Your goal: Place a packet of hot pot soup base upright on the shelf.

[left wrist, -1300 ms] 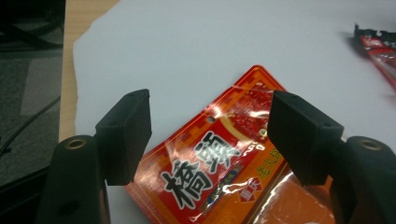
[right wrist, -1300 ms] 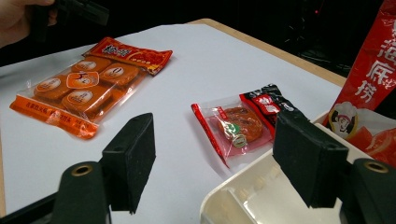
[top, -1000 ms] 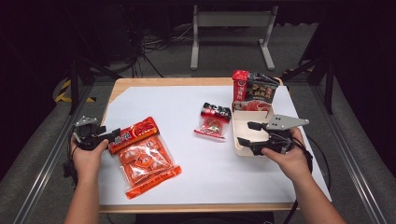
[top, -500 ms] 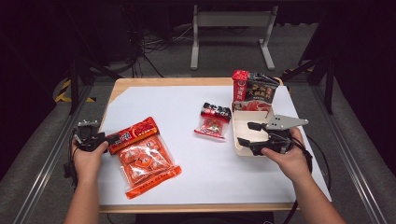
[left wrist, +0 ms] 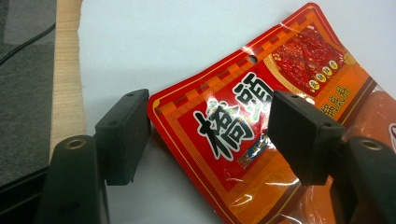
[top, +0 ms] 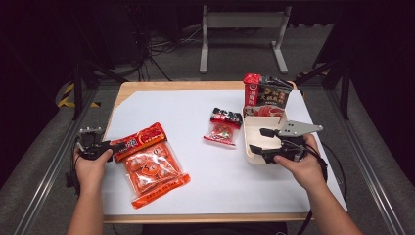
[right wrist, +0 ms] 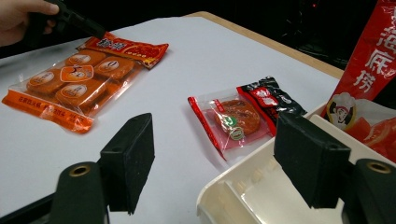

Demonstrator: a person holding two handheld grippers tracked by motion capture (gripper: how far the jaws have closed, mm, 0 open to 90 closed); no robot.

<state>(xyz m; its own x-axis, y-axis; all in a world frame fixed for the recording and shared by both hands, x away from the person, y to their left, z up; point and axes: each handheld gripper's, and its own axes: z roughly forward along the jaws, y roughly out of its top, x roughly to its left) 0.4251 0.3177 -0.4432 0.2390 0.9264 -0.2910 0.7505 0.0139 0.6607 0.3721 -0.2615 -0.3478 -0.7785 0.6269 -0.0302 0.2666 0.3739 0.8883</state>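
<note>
Centre the open, empty left gripper (left wrist: 210,135) on the red header of the large orange snack bag (left wrist: 261,140), then close firmly.

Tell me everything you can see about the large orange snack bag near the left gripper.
The large orange snack bag lies flat on the white table cover, near the table's left edge. It is glossy plastic: a red header with big Chinese characters and a punched hang hole, then a clear window showing round orange-wrapped pieces, and an orange strip at the bottom. The left gripper has its jaws open around the header corner, with no pad clearly pressing on it.
</note>
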